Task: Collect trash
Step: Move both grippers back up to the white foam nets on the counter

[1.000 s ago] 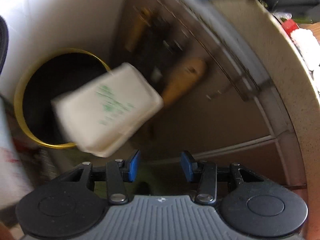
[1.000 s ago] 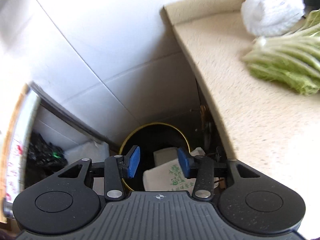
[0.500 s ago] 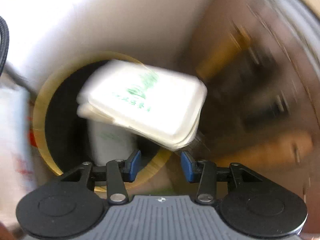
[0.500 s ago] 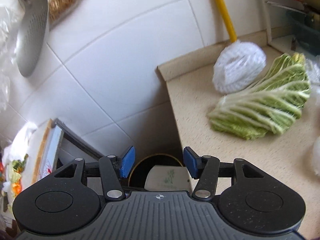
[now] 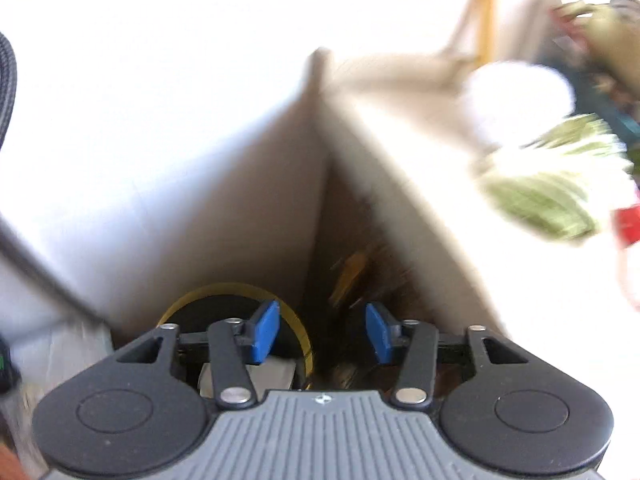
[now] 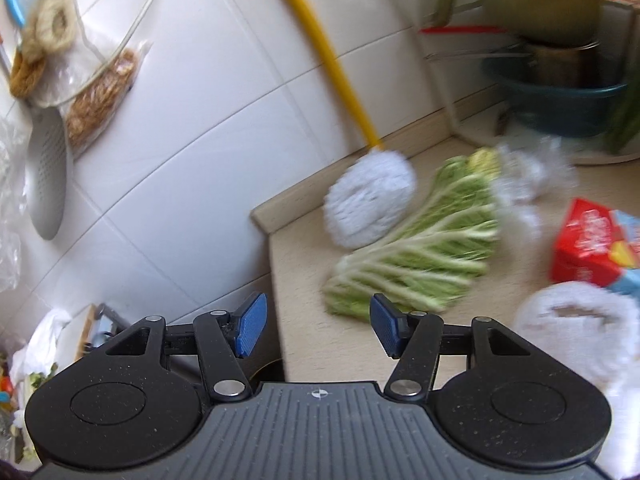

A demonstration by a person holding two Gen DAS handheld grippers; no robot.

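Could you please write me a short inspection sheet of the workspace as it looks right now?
Surface: beige countertop, end at the white tiled wall.
Job's things: yellow-rimmed trash bin on the floor below the counter end, a white box inside it.
Clutter: napa cabbage, white mop head on a yellow handle, red carton, crumpled plastic wrap, white fluffy item.
Grippers: left hand-held gripper open, empty; right hand-held gripper open, empty.
Cables: black braided cable at left edge.
Surroundings: skimmer hanging on the wall, pots and basin at the back.
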